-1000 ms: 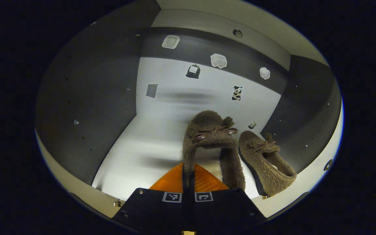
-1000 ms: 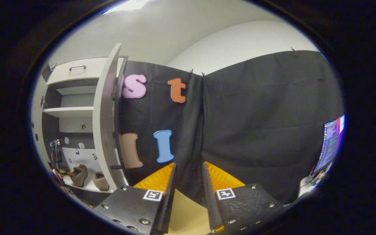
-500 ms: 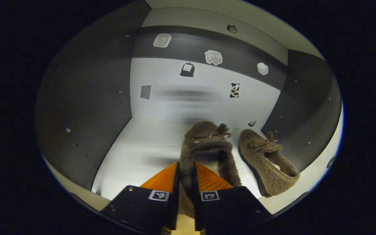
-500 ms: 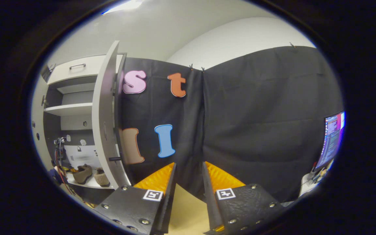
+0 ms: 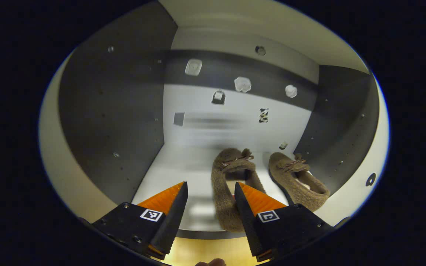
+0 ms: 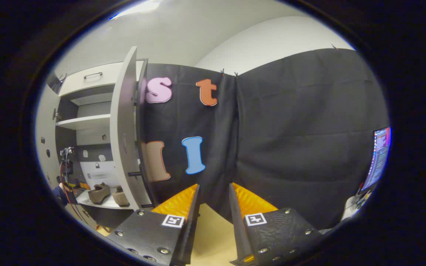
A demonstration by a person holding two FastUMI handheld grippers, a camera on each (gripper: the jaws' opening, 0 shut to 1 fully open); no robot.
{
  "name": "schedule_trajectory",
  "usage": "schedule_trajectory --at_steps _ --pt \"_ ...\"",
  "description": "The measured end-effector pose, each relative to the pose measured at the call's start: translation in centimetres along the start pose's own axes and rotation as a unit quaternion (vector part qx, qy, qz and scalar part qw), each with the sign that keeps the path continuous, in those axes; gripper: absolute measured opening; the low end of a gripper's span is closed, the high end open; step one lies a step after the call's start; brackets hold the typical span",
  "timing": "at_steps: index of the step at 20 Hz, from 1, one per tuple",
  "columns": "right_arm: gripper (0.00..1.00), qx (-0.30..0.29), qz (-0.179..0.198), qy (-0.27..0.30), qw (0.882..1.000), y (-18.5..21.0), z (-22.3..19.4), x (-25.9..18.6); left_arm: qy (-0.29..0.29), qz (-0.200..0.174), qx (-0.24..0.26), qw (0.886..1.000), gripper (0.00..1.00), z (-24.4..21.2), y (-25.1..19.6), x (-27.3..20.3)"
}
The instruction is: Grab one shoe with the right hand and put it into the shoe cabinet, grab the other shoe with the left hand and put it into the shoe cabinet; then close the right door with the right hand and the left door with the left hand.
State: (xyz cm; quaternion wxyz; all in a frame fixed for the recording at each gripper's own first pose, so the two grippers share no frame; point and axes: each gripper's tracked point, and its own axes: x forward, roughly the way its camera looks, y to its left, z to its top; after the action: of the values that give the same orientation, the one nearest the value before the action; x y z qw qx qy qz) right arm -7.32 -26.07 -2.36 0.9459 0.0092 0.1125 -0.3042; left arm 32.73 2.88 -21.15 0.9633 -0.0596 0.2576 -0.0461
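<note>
Two fuzzy brown slippers sit side by side on the bottom shelf of the shoe cabinet, toward its right side. The left slipper has its heel at the shelf's front edge. The right slipper lies near the dark right wall. Each has a little bow on top. The left gripper is just in front of the left slipper with its jaws wide apart, holding nothing. Small stickers dot the back wall; their writing is too blurry to read. The right gripper is well away, pointing at the black cloth, jaws a little apart and holding nothing. The right door stands open.
</note>
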Motion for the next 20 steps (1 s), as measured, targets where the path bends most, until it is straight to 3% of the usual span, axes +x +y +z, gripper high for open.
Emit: schedule_trajectory --at_steps 9,11,13,15,16,18,20 --pt "0.46 -0.001 0.105 0.026 0.994 6.2 -1.1 2.5 -0.150 -0.033 0.041 0.987 0.77 6.4 -3.1 -14.6" --pt "0.56 -0.001 0.125 0.026 0.992 7.6 -0.9 3.0 -0.179 -0.035 0.055 0.982 0.77 7.4 -3.8 -17.9" --pt "0.56 -0.002 0.147 0.025 0.989 9.1 -0.8 3.5 -0.201 -0.041 0.068 0.976 0.77 8.0 -4.5 -21.2" --pt "0.68 0.002 0.161 0.024 0.987 10.2 -0.6 4.2 -0.235 -0.036 0.083 0.968 0.77 9.1 -4.6 -24.1" --pt "0.68 0.004 0.169 0.025 0.985 10.9 -0.6 4.3 -0.247 -0.030 0.090 0.964 0.82 9.6 -4.5 -25.5" --pt "0.68 0.005 0.179 0.026 0.983 11.7 -0.7 4.7 -0.261 -0.025 0.101 0.960 0.73 9.6 -4.4 -27.8" --pt "0.64 0.003 0.187 0.030 0.982 12.4 -1.2 4.9 -0.269 -0.033 0.093 0.958 0.82 9.3 -5.0 -29.8"
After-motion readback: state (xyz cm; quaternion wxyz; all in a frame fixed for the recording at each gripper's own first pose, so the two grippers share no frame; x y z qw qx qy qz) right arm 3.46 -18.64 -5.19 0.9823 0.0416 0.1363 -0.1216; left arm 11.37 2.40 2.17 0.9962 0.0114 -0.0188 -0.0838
